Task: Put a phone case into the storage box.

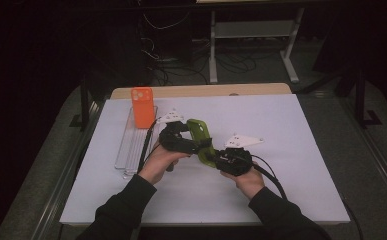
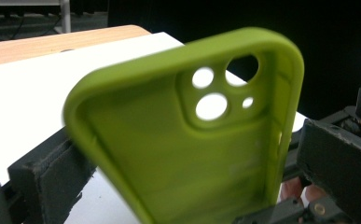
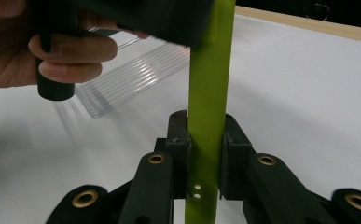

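A green phone case [image 1: 202,142] hangs above the middle of the white table, held from both sides. In the left gripper view its hollow inside and camera holes face me [image 2: 192,140]. My left gripper [image 1: 180,140] spans its width, one jaw at each long edge, shut on it. In the right gripper view the green phone case [image 3: 208,93] stands edge-on and upright. My right gripper [image 3: 205,140] is shut on its lower end, pads pressed to both faces. In the high view the right gripper [image 1: 220,159] sits at the case's near end.
An orange phone case [image 1: 142,107] stands upright at the far end of a clear ribbed rack [image 1: 133,145], left of the grippers. The rack [image 3: 136,74] lies just behind the person's left hand. The white table top [image 1: 281,130] stretches to the right.
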`<state>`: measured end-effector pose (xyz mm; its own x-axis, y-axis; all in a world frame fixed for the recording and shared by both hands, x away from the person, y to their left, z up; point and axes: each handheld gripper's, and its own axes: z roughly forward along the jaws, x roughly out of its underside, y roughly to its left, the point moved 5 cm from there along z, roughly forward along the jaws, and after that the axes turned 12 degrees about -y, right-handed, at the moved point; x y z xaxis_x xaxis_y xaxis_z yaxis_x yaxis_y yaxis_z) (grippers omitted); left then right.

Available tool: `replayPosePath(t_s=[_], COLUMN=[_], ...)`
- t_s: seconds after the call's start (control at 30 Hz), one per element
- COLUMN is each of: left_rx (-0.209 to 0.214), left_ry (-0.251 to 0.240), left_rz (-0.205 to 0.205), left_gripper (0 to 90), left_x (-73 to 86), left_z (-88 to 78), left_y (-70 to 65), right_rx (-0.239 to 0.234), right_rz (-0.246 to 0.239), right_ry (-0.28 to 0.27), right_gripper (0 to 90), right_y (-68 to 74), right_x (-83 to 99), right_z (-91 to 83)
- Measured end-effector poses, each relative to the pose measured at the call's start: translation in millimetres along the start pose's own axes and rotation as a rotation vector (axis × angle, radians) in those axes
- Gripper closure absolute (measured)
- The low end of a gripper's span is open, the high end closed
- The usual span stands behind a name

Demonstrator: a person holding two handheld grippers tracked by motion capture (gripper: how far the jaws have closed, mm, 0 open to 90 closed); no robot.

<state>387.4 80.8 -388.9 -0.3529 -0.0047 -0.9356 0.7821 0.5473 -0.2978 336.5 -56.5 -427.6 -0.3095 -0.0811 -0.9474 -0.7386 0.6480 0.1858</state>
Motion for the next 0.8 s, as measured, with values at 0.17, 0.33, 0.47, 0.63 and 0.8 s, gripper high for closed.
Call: replayPosePath(t_s=[0.17,0.33,0.47,0.63,0.8], left_rx=[-0.019,-0.045,-0.043,-0.04,-0.047], left_ry=[-0.002,-0.017,-0.01,-0.005,-0.005], left_rz=[0.0,-0.011,-0.017,-0.024,-0.005], left_gripper=[0.0,8.5,9.9,11.8,12.6], left_x=[0.9,0.4,1.4,1.5,-1.4], left_z=[2.9,2.1,2.4,3.6,2.8], left_y=[0.8,3.6,3.1,2.7,1.7], right_rx=[-0.005,0.002,0.009,0.022,0.013], right_rz=[-0.022,-0.039,-0.048,-0.062,-0.064], right_ry=[0.008,0.013,0.017,0.028,0.029], right_gripper=[75.8,75.7,75.7,75.3,62.5], right_y=[4.4,3.6,3.2,1.7,1.8], right_x=[2.3,3.5,4.1,5.7,4.9], right_z=[3.5,4.2,4.3,4.0,3.2])
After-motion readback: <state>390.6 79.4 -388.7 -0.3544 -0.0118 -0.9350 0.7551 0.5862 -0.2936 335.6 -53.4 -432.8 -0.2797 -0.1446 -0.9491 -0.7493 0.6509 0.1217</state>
